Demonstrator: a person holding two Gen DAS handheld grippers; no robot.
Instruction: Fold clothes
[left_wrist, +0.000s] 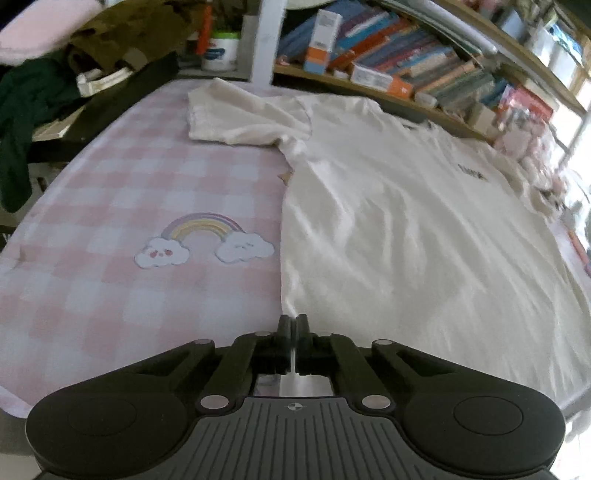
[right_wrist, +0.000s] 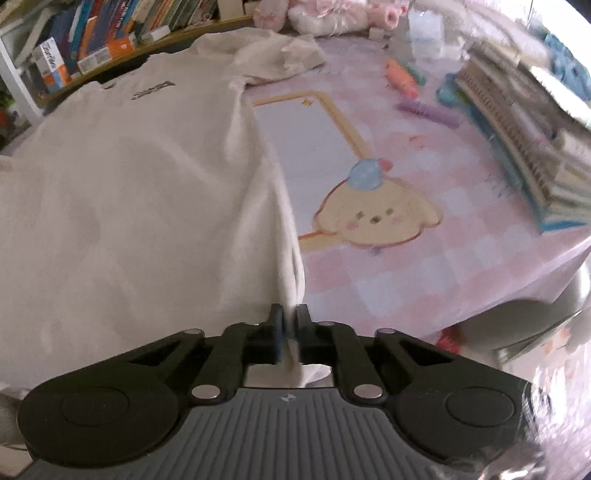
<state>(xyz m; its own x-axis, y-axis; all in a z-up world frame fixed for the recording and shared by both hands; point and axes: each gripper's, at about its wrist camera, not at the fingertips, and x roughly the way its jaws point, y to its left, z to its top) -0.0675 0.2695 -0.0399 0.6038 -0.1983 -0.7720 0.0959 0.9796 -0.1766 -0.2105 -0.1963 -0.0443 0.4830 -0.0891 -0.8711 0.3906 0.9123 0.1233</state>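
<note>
Your left gripper (left_wrist: 293, 325) has its jaws pinched together on the near left hem corner of the white cotton T-shirt (left_wrist: 406, 221), which lies spread flat on the pink checked tablecloth (left_wrist: 110, 184). Your right gripper (right_wrist: 290, 317) is clamped on the opposite hem corner, with a fold of cloth rising between its fingers. Beside the shirt's right edge lie pastel marker pens (right_wrist: 428, 110) and a stack of spiral notebooks (right_wrist: 524, 155). Behind the shirt, a wooden shelf (left_wrist: 369, 88) holds rows of books (left_wrist: 406, 55).
</note>
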